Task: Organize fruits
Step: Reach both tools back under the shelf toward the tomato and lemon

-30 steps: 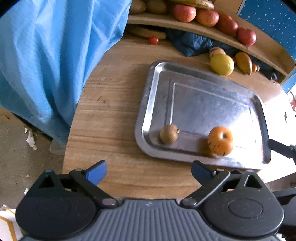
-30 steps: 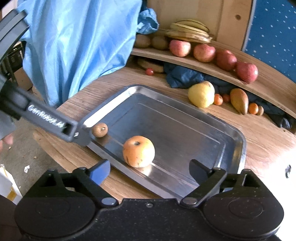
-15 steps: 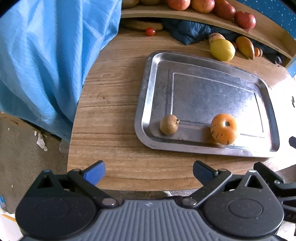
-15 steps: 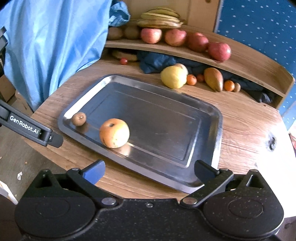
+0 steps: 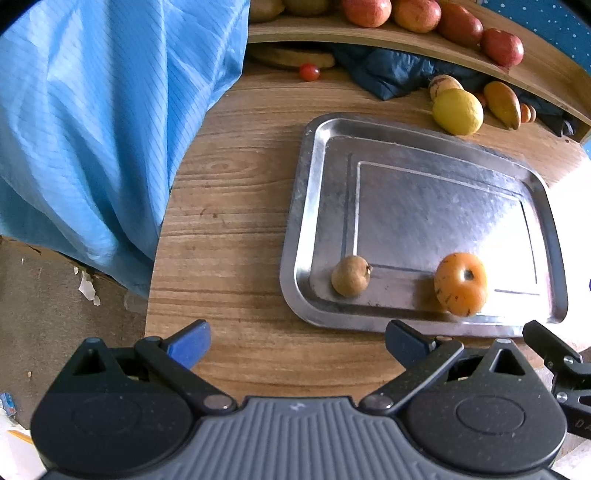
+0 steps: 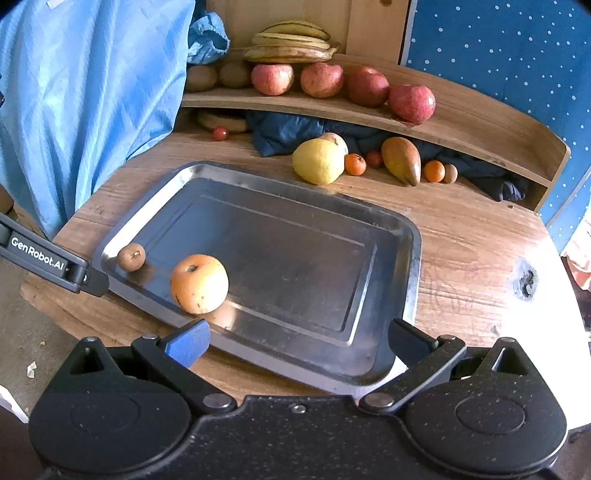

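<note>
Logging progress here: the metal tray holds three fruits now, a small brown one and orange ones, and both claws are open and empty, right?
Not quite: the tray holds two fruits, the small brown fruit and one orange fruit, as the right wrist view shows. Both claws are open and empty.

From my left wrist cam the top shelf apples (image 5: 417, 14) are cut off by the frame edge, and the blue cloth (image 5: 92, 122) hides the table's left side. Right cam: dark cloth (image 6: 288, 133) under the shelf covers whatever's behind it; a small brown fruit (image 6: 450, 172), maybe a kiwi, too small to tell. Left gripper (image 6: 55, 264) only partly in frame.
</note>
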Demonstrator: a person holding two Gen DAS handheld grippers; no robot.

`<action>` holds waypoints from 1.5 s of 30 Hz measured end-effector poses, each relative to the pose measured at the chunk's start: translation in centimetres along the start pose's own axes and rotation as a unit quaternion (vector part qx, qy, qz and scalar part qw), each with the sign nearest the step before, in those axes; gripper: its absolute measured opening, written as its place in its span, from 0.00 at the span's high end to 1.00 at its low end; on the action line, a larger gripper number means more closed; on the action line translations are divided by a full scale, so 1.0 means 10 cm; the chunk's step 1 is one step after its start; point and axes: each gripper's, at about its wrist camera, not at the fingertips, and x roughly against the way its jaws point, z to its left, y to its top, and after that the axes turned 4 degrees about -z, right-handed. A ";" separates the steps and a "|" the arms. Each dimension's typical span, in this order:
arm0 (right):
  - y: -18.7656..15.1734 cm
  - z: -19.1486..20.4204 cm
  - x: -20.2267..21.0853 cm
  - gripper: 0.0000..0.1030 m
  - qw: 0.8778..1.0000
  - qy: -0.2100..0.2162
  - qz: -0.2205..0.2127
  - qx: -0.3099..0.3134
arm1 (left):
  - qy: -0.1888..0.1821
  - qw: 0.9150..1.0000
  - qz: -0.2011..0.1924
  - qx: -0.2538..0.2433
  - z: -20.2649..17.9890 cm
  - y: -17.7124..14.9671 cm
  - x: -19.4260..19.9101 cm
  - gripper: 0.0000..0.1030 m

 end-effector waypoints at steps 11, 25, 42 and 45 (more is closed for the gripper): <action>0.21 0.02 -0.16 0.01 1.000 -0.001 -0.007 0.001 | 0.002 1.000 -0.001 0.002 0.08 0.26 -0.09 0.01; 0.59 0.00 -0.51 0.01 1.000 -0.003 -0.013 -0.002 | 0.000 1.000 -0.005 -0.013 0.07 0.72 -0.32 0.01; 0.91 0.06 -0.87 0.01 0.999 0.013 -0.025 -0.016 | -0.009 1.000 -0.025 -0.014 0.09 1.20 -0.60 0.01; 0.97 0.06 -0.93 0.01 0.999 0.012 -0.027 -0.018 | -0.011 0.999 -0.034 -0.017 0.10 1.29 -0.66 0.01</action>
